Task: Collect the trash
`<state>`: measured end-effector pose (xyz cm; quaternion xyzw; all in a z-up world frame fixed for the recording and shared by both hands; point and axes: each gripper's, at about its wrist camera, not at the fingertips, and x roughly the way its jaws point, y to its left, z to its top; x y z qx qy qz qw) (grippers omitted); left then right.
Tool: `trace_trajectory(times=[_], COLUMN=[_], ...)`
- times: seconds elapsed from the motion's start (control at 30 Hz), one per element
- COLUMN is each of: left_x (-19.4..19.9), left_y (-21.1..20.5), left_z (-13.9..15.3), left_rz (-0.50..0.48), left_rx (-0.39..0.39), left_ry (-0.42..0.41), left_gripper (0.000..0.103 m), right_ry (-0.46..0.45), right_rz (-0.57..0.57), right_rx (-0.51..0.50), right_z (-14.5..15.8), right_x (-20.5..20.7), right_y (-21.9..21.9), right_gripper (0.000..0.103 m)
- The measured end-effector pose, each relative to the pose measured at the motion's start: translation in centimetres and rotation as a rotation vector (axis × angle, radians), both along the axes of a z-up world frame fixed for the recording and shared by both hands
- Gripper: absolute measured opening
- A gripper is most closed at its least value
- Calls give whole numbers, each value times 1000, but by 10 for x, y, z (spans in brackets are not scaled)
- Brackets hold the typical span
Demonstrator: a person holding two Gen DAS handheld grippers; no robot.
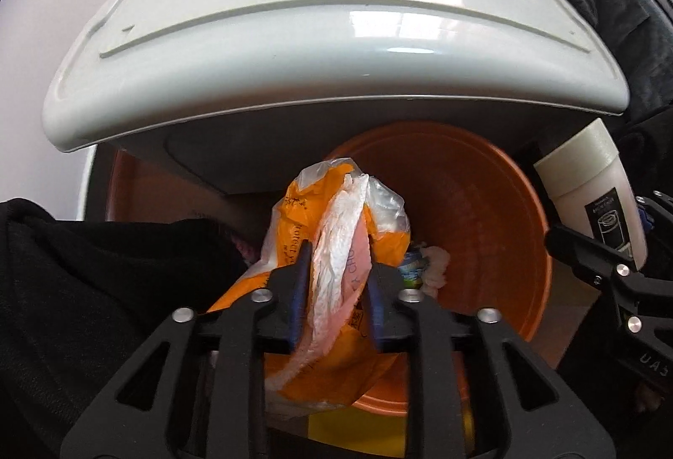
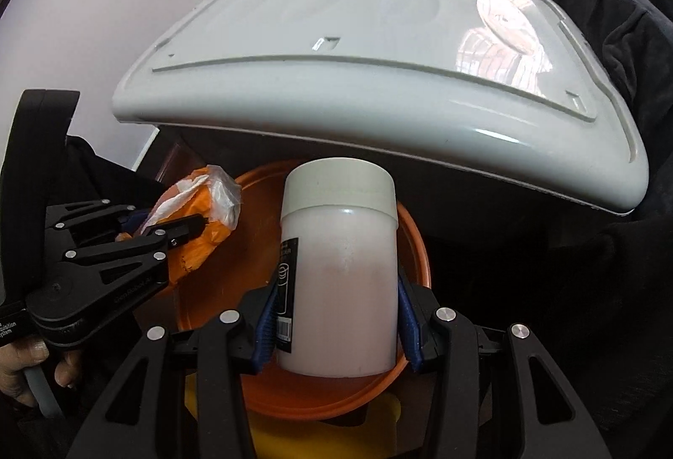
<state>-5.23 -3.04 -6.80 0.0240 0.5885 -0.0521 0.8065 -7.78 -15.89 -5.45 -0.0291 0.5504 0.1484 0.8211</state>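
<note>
My left gripper (image 1: 336,291) is shut on a crumpled orange and white plastic wrapper (image 1: 336,244), held over the mouth of an orange bin (image 1: 496,207). The wrapper also shows in the right wrist view (image 2: 197,215), with the left gripper (image 2: 197,225) around it. My right gripper (image 2: 336,316) is shut on a white plastic jar (image 2: 338,274) with a black label, held over the same orange bin (image 2: 414,240). The jar shows at the right of the left wrist view (image 1: 593,198). Some small trash (image 1: 425,270) lies inside the bin.
The bin's pale grey lid (image 1: 336,26) stands raised above the opening, and shows in the right wrist view (image 2: 378,80) too. Dark cloth (image 1: 96,282) lies at the left and more dark cloth (image 2: 597,17) at the right. A yellow object (image 2: 311,433) lies below the bin.
</note>
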Motion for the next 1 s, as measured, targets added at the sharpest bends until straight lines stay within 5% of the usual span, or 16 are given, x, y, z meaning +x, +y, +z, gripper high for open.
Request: trace_trajectory(times=[0.03,0.1,0.27,0.6,0.8,1.0], left_x=[3,2,2,1,-1,31], left_y=[-1,-1,-3,-4,-3,4], left_z=[2,5,13,23,63,109], left_rz=[4,12,13,23,19,10], left_rx=[11,28,34,38,62,-24], left_ry=[-1,-18,-48,-87,-270,-445], left_gripper=[46,68,73,73,82,90], right_ry=[3,-6,-96,-84,-183,-339], right_rz=[-5,-27,-82,-132,-166,-216], right_rx=[-4,-16,7,33,60,52], right_z=[0,2,20,19,47,92], right_x=[1,2,-4,2,14,61], right_y=[-1,-4,-16,-28,-43,-56], right_gripper=[47,72,74,76,91,98])
